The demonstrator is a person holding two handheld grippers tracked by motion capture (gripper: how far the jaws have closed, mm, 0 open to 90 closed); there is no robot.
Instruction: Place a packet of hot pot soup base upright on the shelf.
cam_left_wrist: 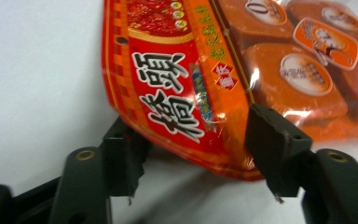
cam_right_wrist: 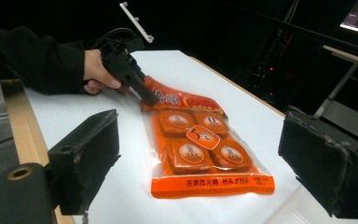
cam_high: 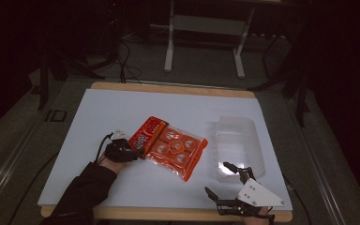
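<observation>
— Packet (cam_high: pixel 173 146) direction?
— Long axis slants across the white worktop (cam_high: pixel 122 108); red header toward the left tool (cam_high: pixel 130 151), which pinches it.
— Material?
— Glossy flat plastic, square cakes inside. Right tool (cam_high: pixel 221 180) spread.

The orange snack bag (cam_high: pixel 171 146), red at its left end and showing square cakes through clear plastic, lies flat at the table's middle, its red end lifted.

left gripper (cam_left_wrist: pixel 200 154) straddles snack bag (cam_left_wrist: pixel 186 93) edge
</observation>
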